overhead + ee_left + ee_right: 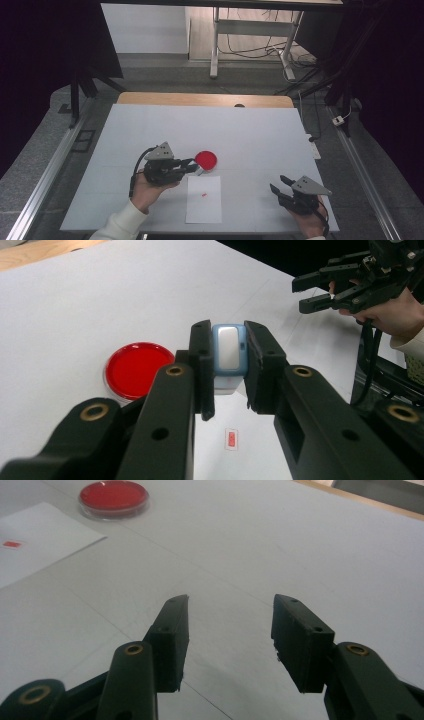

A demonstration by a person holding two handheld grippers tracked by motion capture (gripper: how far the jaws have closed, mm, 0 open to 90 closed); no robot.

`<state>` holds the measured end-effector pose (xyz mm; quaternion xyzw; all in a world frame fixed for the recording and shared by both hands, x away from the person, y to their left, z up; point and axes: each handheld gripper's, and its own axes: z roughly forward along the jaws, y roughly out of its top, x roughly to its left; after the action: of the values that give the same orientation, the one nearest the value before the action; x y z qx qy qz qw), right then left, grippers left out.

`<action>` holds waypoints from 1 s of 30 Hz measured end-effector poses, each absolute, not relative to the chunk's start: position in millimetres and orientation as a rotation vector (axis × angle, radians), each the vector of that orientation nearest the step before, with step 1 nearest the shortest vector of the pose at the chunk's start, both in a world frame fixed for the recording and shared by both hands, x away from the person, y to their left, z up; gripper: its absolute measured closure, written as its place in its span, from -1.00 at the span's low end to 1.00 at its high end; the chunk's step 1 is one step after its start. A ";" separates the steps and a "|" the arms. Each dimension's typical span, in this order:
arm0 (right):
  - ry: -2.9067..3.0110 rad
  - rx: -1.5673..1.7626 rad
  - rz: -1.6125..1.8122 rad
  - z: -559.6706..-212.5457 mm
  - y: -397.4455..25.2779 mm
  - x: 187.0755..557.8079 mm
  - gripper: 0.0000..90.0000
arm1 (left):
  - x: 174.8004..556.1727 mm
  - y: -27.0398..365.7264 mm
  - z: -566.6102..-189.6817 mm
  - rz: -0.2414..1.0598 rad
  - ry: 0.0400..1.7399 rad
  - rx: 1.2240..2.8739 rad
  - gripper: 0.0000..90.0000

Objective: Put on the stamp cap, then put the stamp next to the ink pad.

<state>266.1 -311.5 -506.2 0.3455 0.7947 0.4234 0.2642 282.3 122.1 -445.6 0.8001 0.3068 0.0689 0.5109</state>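
Left gripper [227, 365] clamped on small blue stamp [228, 352], just right of red dish [136, 367]. Right gripper [230, 630] spread wide, empty, near right. White sheet [204, 199] between.

Light-blue stamp [228, 352], red dish [136, 369], white sheet [204, 200] with red mark.

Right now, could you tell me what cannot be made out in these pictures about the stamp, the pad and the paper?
- Blue stamp: its underside is hidden in the left gripper view by the left gripper, whose jaws are shut on it.
- Red mark on the paper sheet: too small to read in the high view.
- Red ink pad: its near edge is covered by the jaws in the high view.
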 end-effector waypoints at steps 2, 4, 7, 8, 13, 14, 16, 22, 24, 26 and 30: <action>2.155 0.945 1.131 -507.8 -315.0 267.8 0.09 | 282.8 123.2 -445.4 0.169 0.744 1.923 0.68; 2.156 0.947 1.127 -509.2 -316.5 269.1 0.09 | 283.1 124.1 -445.2 0.172 0.745 1.921 0.68; 2.159 0.946 1.124 -509.8 -316.8 269.7 0.09 | 283.4 124.9 -445.1 0.183 0.750 1.925 0.68; 2.162 0.945 1.118 -509.5 -316.8 269.6 0.09 | 283.6 125.1 -445.2 0.186 0.753 1.926 0.68; 2.161 0.939 1.118 -509.1 -316.2 269.4 0.09 | 285.6 127.4 -446.0 0.196 0.761 1.930 0.68; 2.161 0.938 1.118 -509.0 -316.1 269.4 0.09 | 285.9 127.7 -446.3 0.199 0.764 1.929 0.68; 2.162 0.936 1.122 -509.2 -316.0 269.6 0.09 | 286.4 128.8 -446.5 0.204 0.768 1.930 0.68; 2.167 0.918 1.107 -509.3 -312.9 269.3 0.09 | 288.9 132.8 -447.2 0.226 0.787 1.933 0.68; 2.169 0.907 1.112 -509.5 -311.4 269.2 0.09 | 290.9 134.8 -447.7 0.231 0.797 1.933 0.68; 2.169 0.902 1.109 -508.7 -310.7 268.7 0.08 | 293.9 137.1 -448.4 0.236 0.810 1.933 0.68; 2.161 0.902 1.119 -507.9 -311.2 268.1 0.08 | 303.0 141.4 -451.5 0.252 0.843 1.939 0.68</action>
<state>268.1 -311.2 -507.9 0.3346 0.8018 0.4151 0.2699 303.0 141.4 -451.5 0.7963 0.3465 0.1037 0.4849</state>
